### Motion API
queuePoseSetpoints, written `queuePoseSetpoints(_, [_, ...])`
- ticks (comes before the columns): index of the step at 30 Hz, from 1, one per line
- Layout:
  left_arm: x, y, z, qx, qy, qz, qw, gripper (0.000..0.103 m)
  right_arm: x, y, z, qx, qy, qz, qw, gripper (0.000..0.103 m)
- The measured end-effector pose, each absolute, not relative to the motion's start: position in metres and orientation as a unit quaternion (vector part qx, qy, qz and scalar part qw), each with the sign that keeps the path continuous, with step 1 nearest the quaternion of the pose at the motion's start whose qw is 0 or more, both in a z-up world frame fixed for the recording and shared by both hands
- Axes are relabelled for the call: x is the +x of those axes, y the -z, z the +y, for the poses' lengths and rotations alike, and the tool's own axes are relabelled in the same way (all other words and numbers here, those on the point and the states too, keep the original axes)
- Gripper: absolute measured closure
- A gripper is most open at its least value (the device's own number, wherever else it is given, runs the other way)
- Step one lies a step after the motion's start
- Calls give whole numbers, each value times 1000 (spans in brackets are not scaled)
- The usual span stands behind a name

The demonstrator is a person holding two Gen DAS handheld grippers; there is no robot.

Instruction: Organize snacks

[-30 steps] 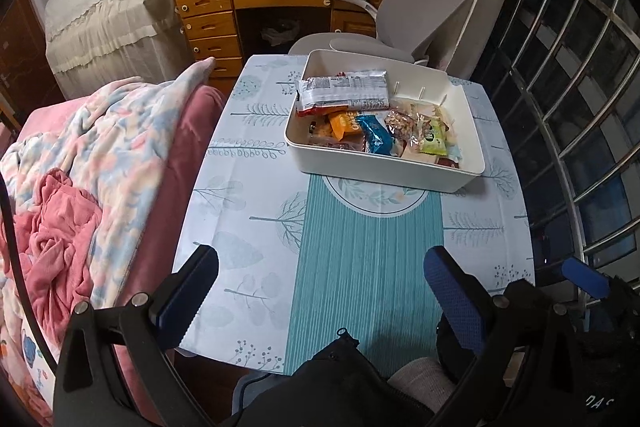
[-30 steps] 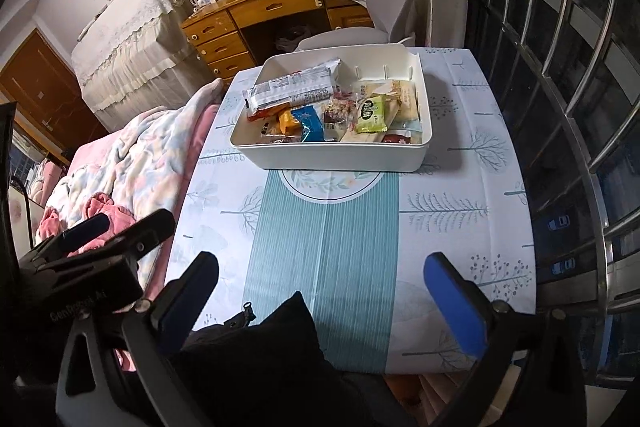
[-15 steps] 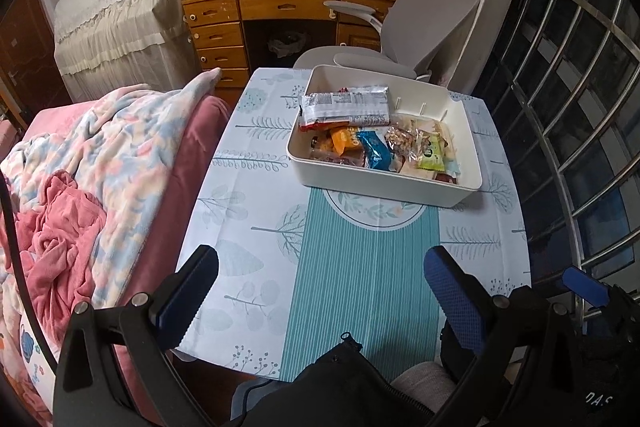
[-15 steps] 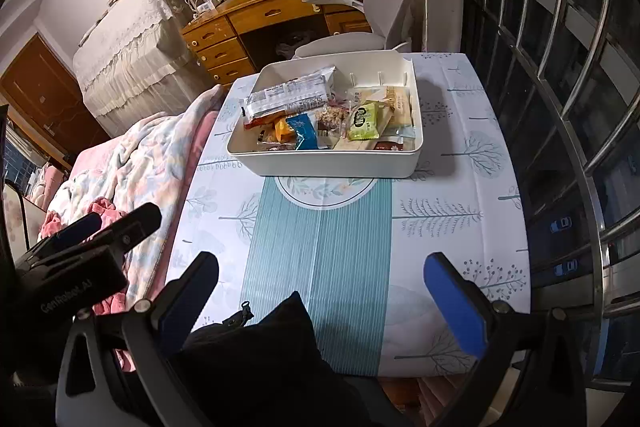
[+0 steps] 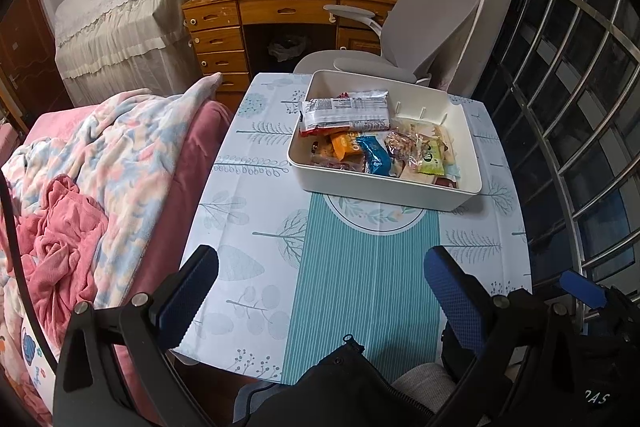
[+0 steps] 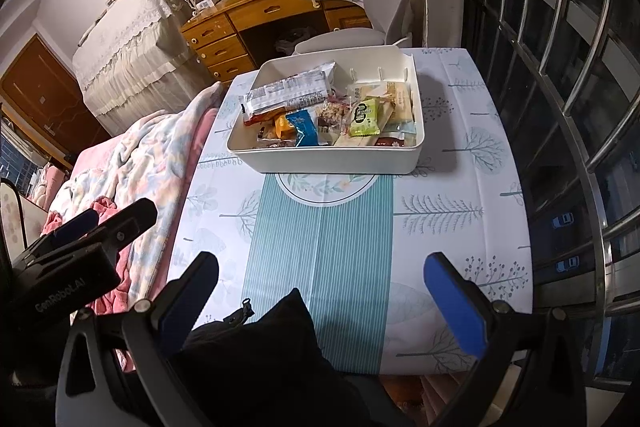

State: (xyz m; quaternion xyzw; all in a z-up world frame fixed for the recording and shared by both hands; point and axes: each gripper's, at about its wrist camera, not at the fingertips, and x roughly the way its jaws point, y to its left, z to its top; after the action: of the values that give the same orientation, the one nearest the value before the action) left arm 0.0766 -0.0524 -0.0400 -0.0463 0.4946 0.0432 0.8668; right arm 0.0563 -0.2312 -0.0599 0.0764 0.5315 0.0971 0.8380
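Observation:
A white rectangular bin (image 5: 384, 193) (image 6: 332, 161) stands at the far half of the table, holding several snack packets: a long silver packet (image 5: 346, 109) (image 6: 286, 95), a blue packet (image 5: 374, 157) (image 6: 306, 127), an orange one (image 5: 345, 143) and a green one (image 5: 431, 163) (image 6: 364, 117). My left gripper (image 5: 320, 283) is open and empty above the table's near edge. My right gripper (image 6: 320, 285) is open and empty, also over the near edge. The left gripper also shows in the right wrist view (image 6: 80, 231).
The table (image 5: 256, 219) has a tree-print cloth with a teal striped runner (image 6: 320, 247). A pink sofa with a blanket (image 5: 100, 163) is at the left. A grey office chair (image 5: 420, 23) and wooden desk (image 5: 280, 11) stand behind. Window bars (image 6: 580, 107) run along the right.
Both grippers have drawn back and tilted up a little, so the bin sits lower in the views and more of the desk shows. Jaws stay open.

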Motion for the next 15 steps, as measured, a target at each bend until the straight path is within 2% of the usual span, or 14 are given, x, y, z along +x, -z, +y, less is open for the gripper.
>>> queuePoseSetpoints(15, [75,41,-50,-46,-45,494,867,1,53,63,-222,75,-99,537,834,0])
